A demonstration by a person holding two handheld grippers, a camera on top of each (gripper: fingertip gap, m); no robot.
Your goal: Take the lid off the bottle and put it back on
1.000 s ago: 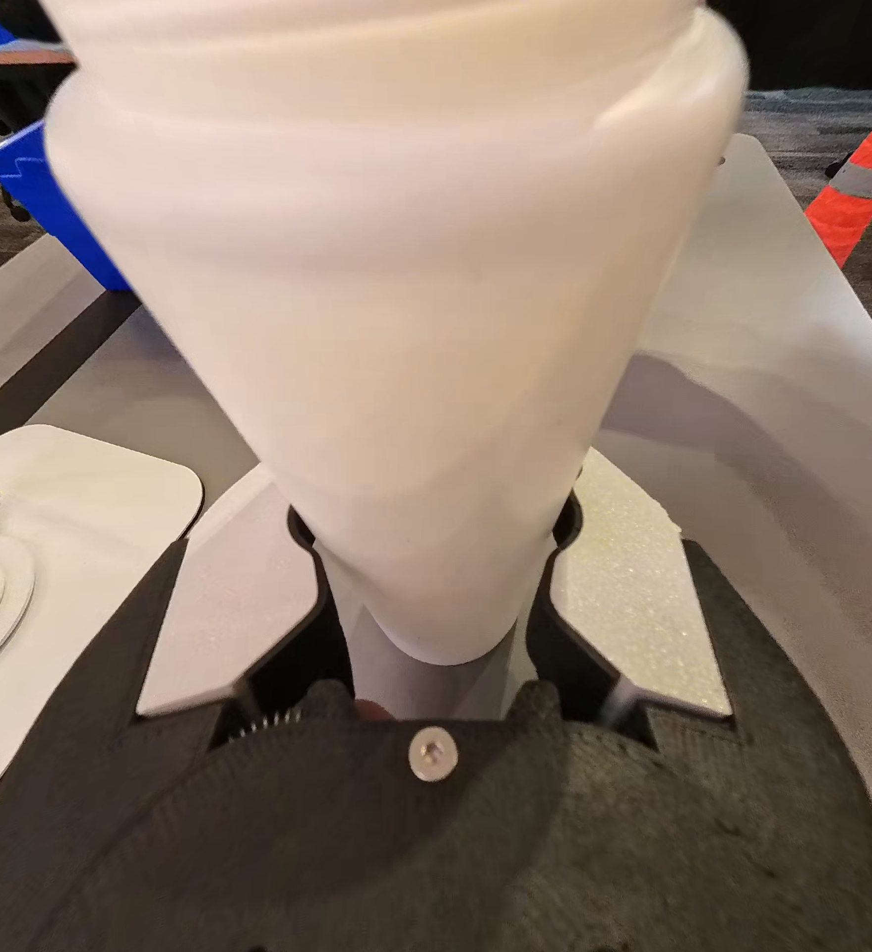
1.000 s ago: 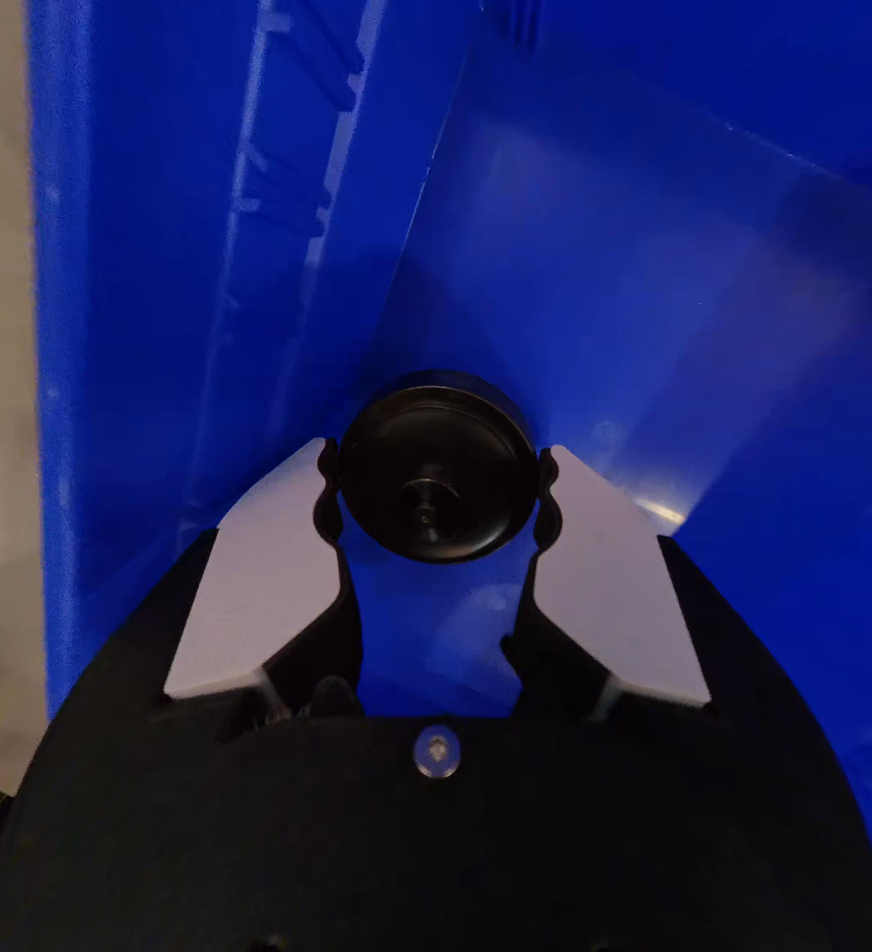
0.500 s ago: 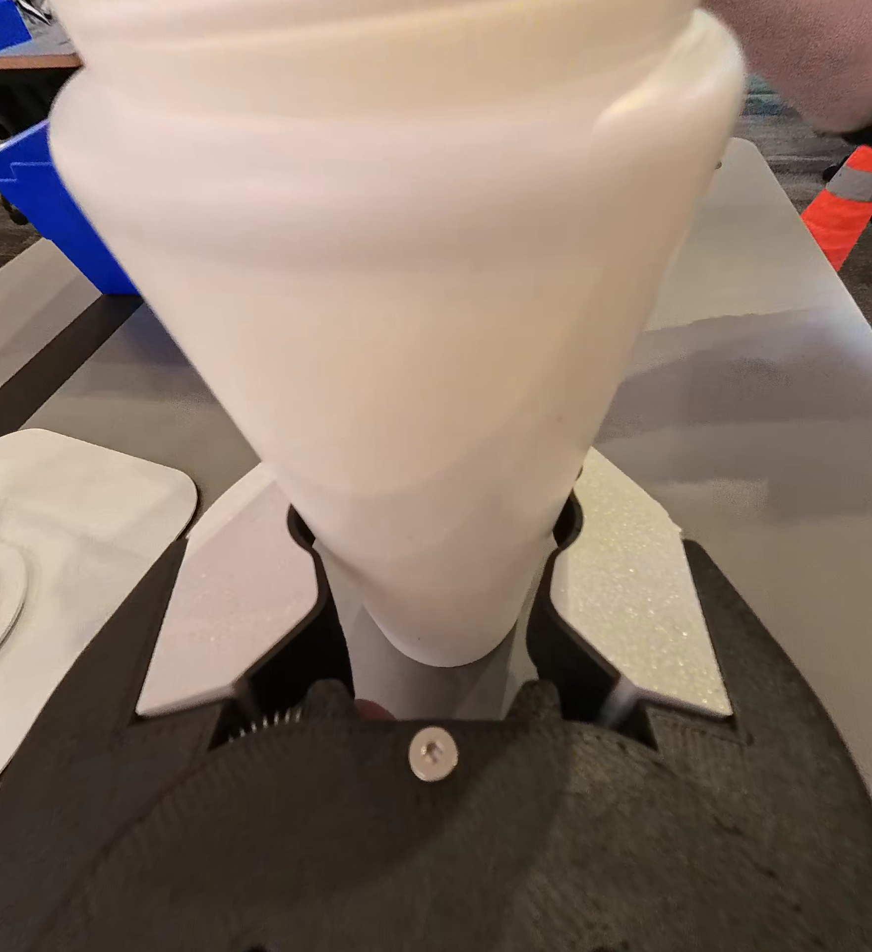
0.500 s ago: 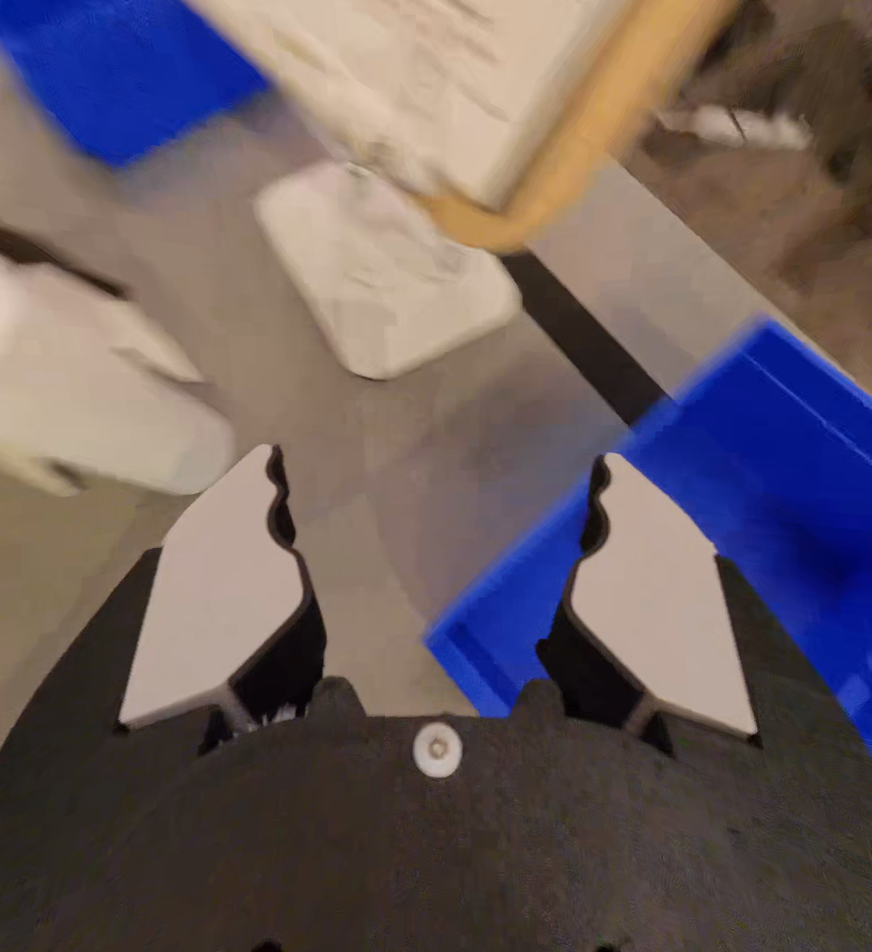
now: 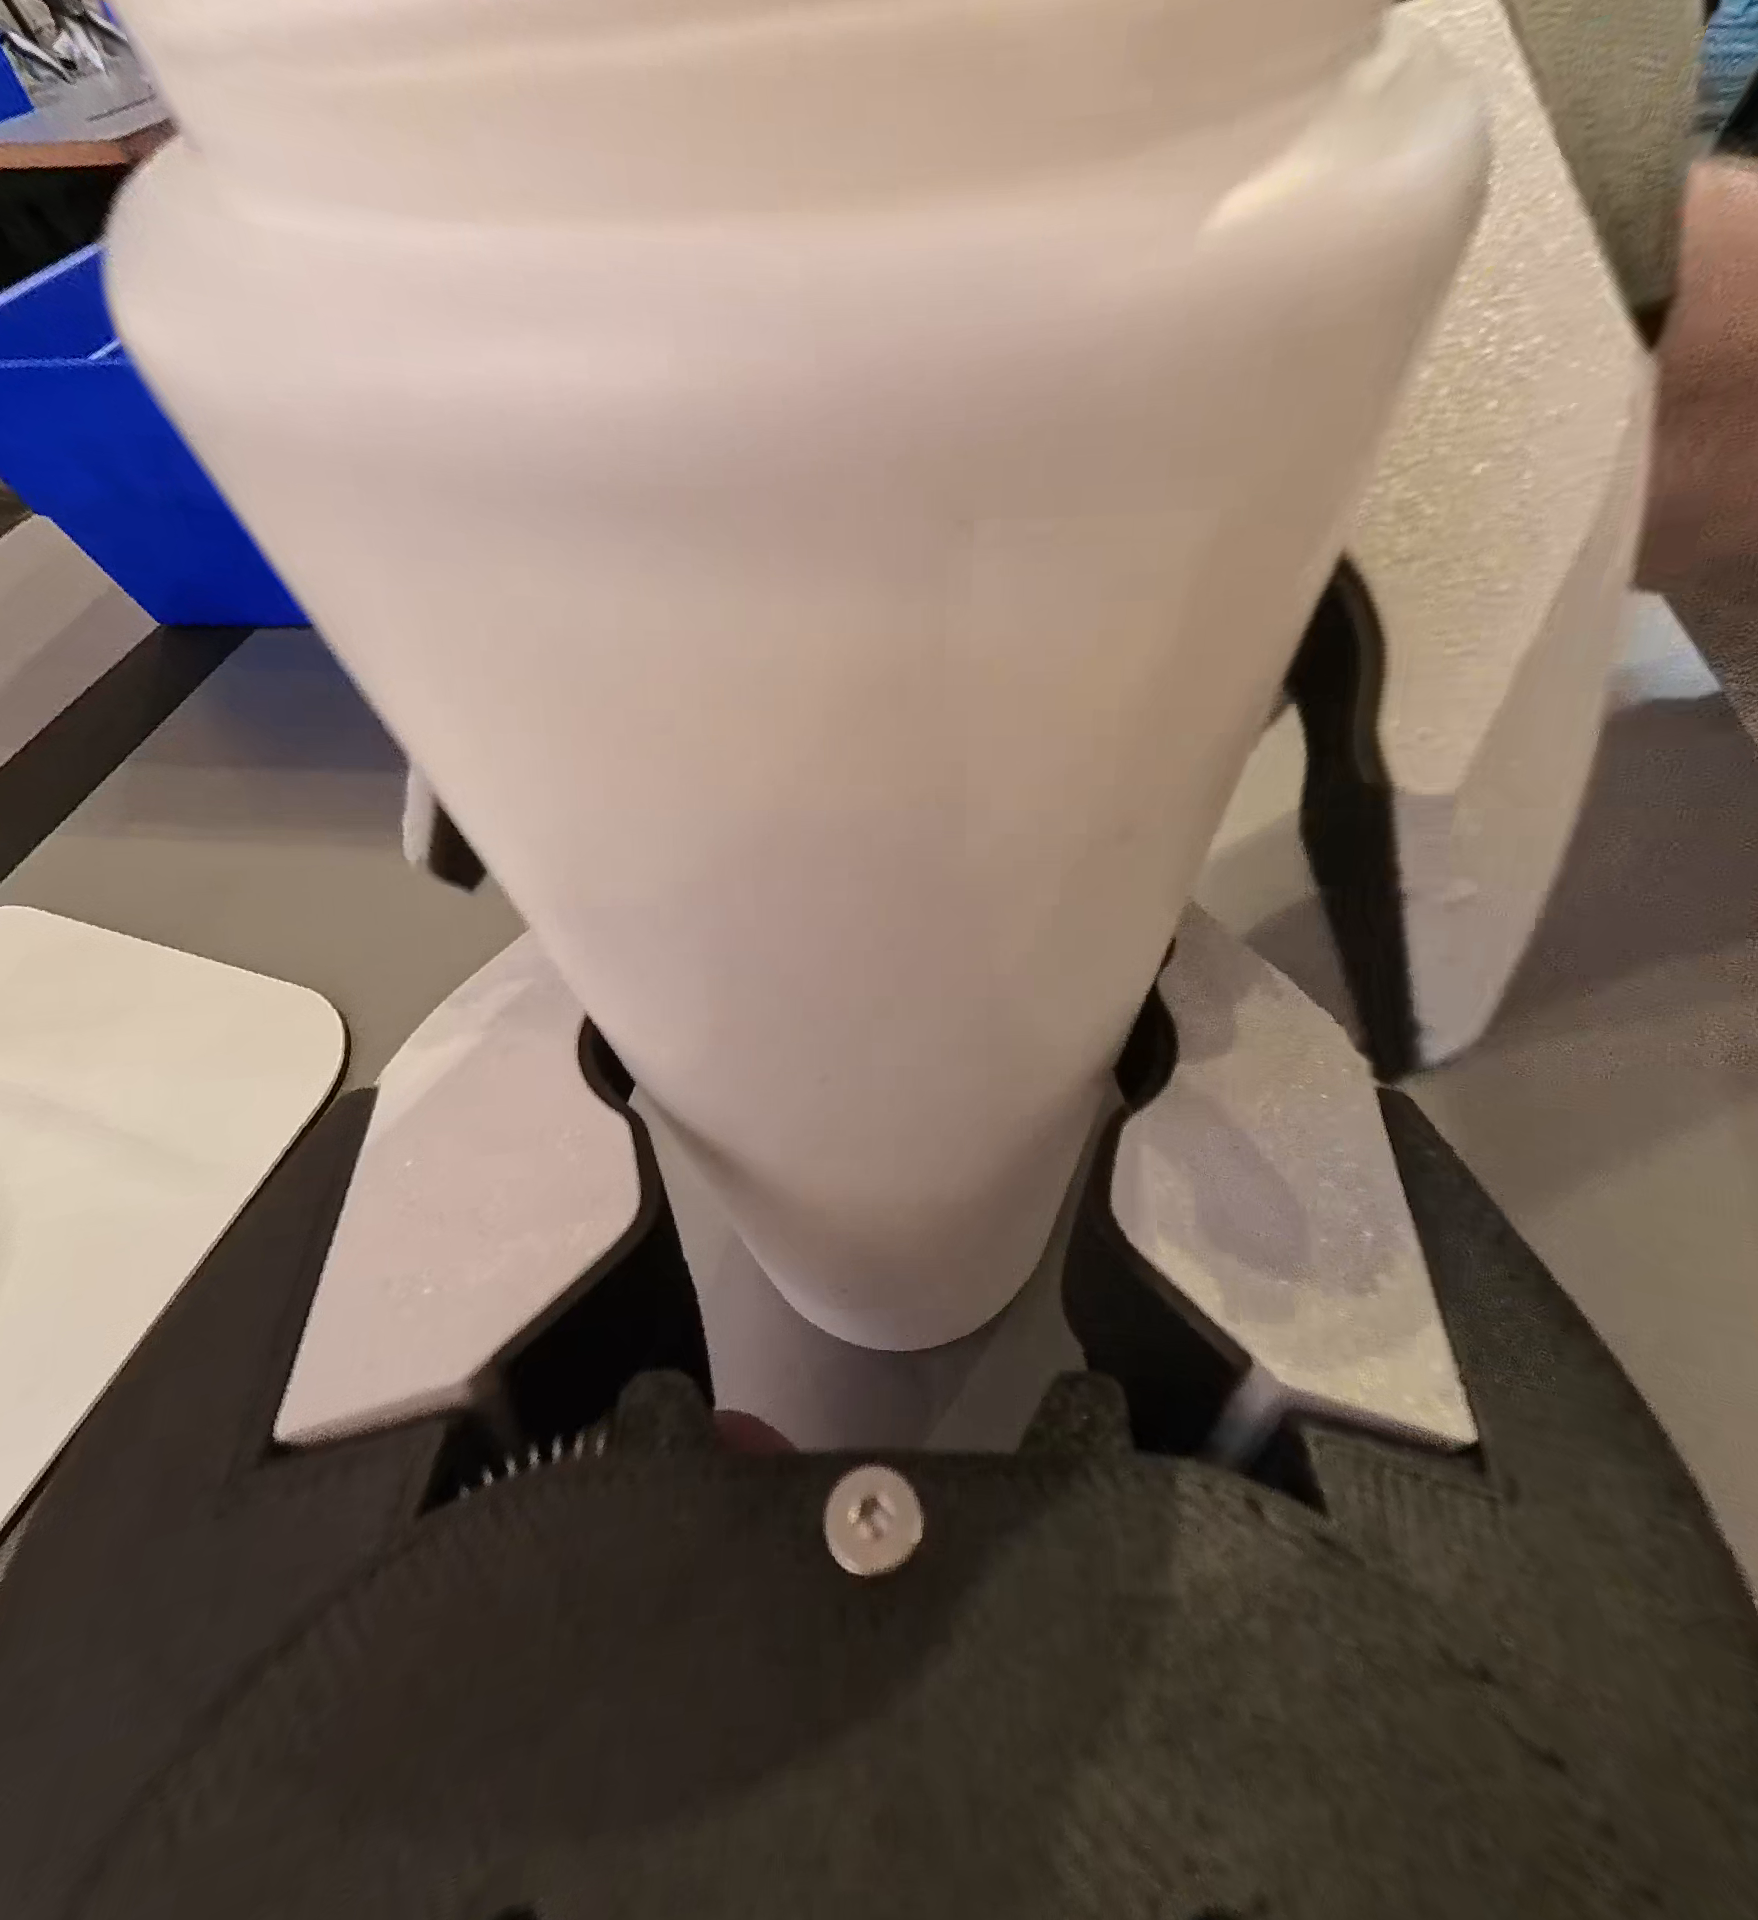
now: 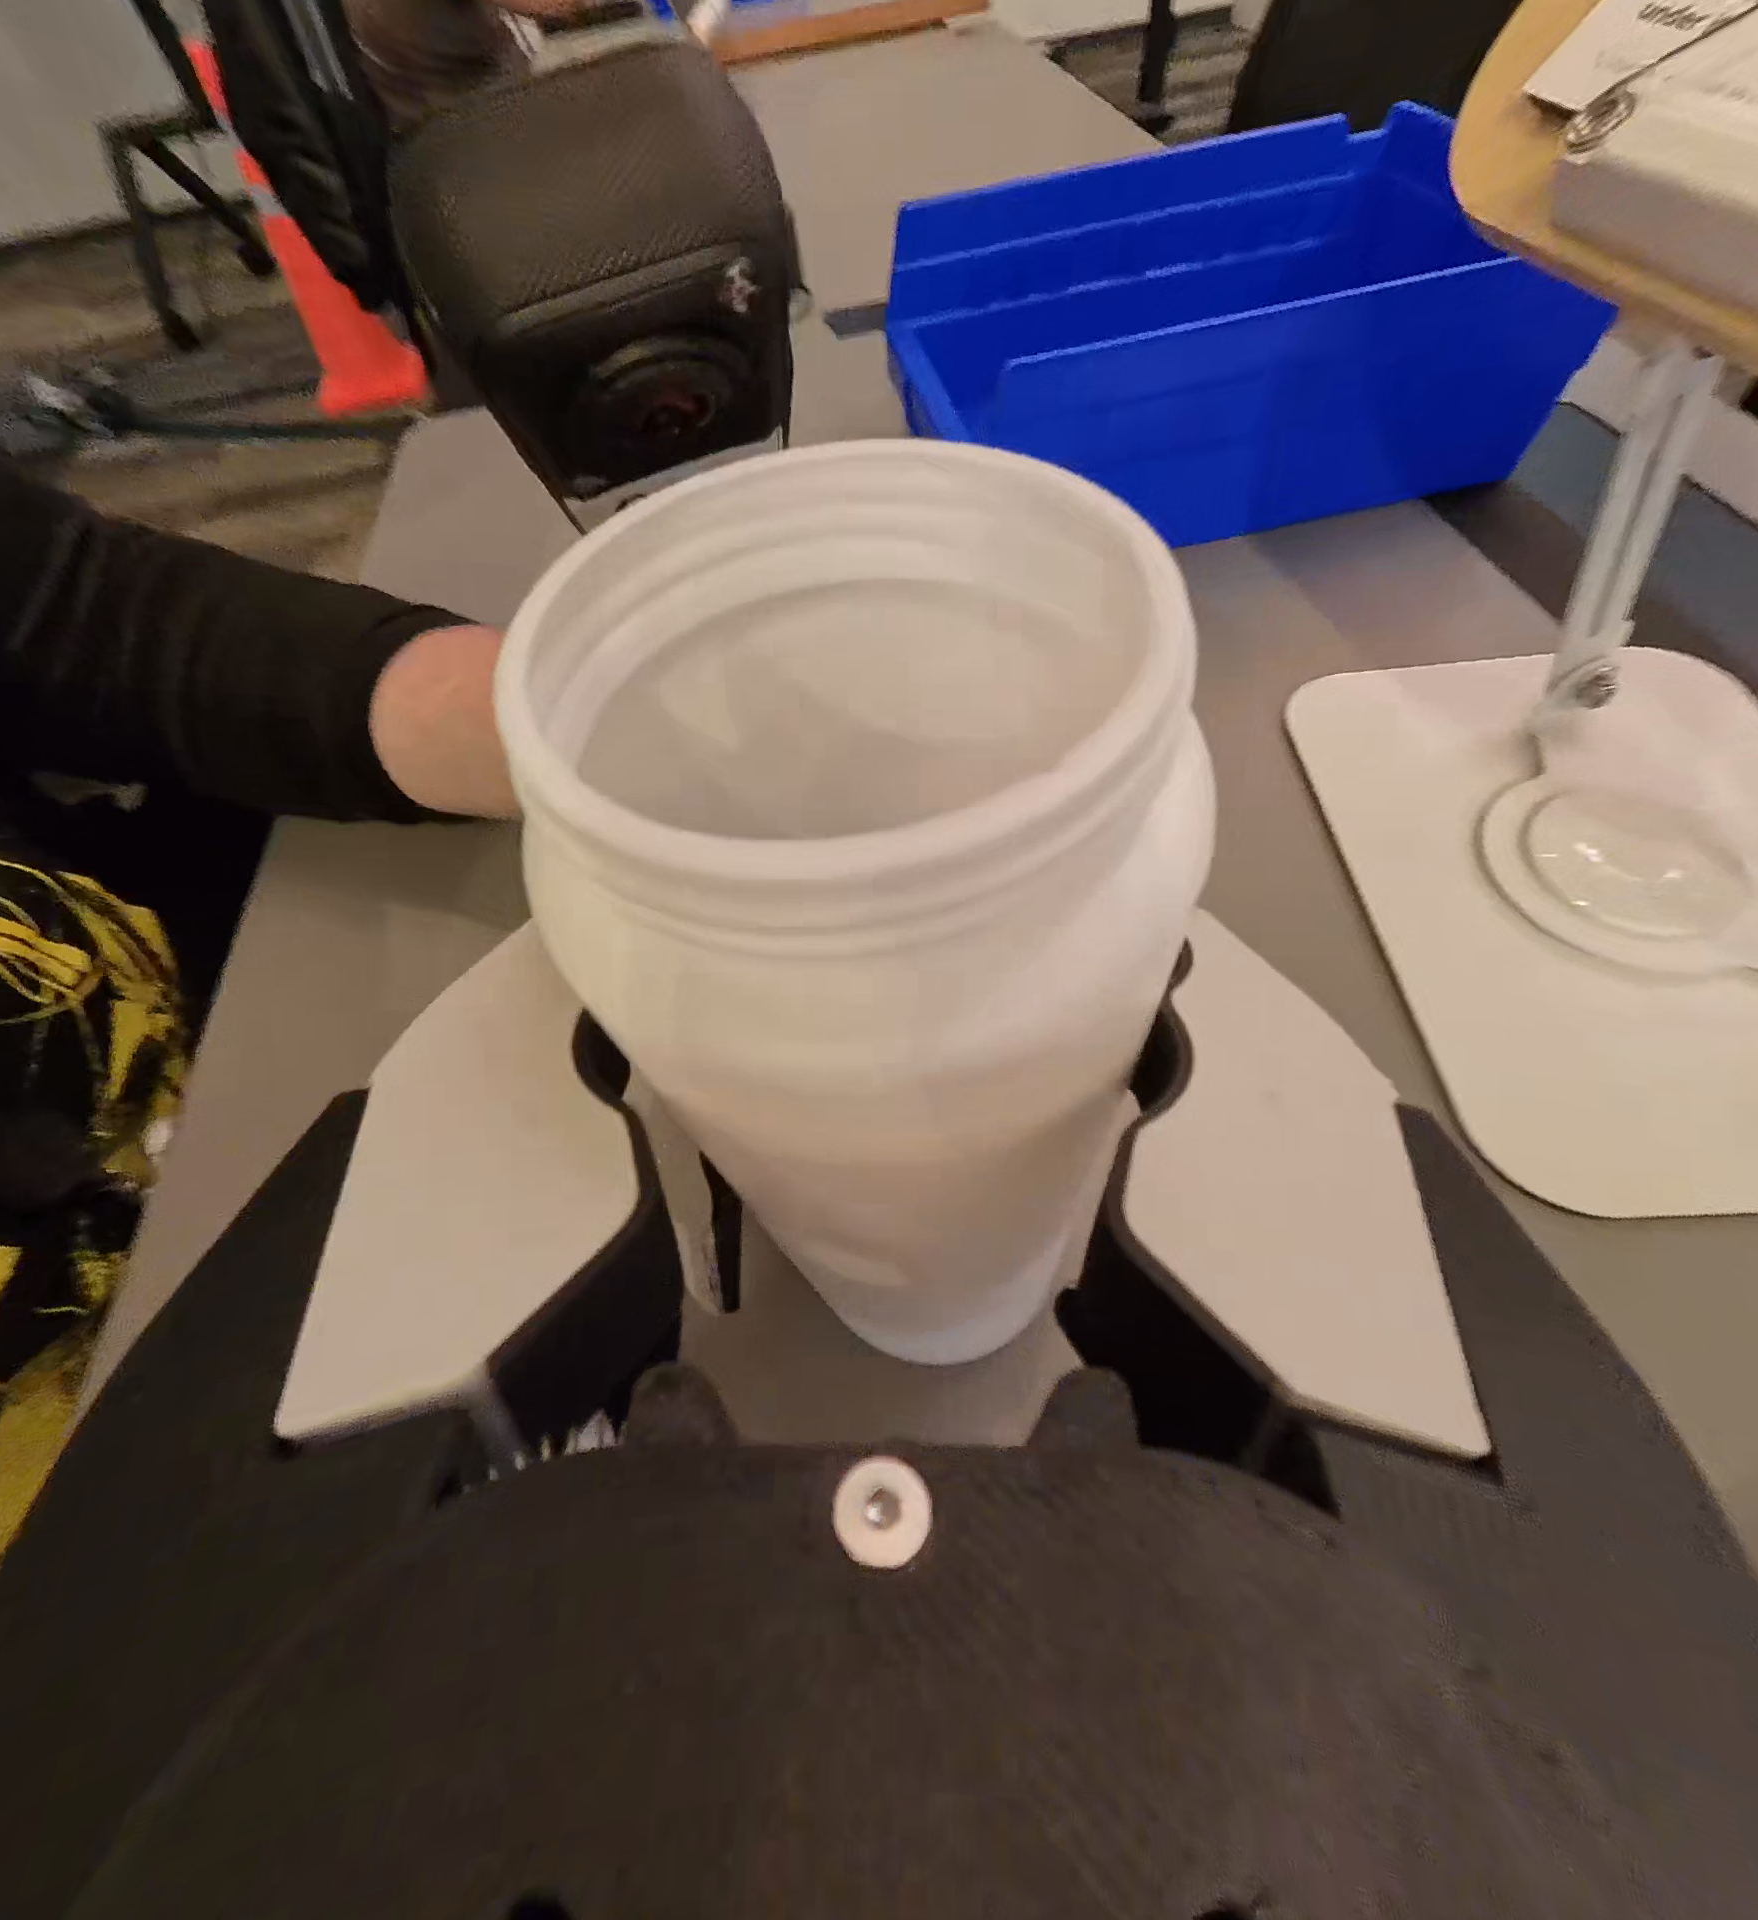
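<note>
A white plastic bottle (image 5: 750,623) stands upright on the grey table (image 6: 1322,603), its wide threaded mouth open, with no lid on it. My left gripper (image 5: 875,1039) is shut on its lower body. My right gripper (image 6: 880,1039) comes from the opposite side, and its pads lie against both sides of the bottle (image 6: 854,987). One of the right gripper's white fingers (image 5: 1477,623) shows behind the bottle in the left wrist view. The left gripper's camera housing (image 6: 594,260) shows beyond the bottle. The lid is not in view.
A blue bin (image 6: 1218,343) sits on the table behind the bottle and also shows in the left wrist view (image 5: 75,468). A white stand base (image 6: 1581,987) carries a clipboard (image 6: 1685,156) to the right. A person's black sleeve (image 6: 127,675) reaches in. An orange cone (image 6: 335,312) stands on the floor.
My right gripper let go of the black lid inside the blue bin, swung over open, and now sits around the bottle. The left gripper kept hold of the bottle.
</note>
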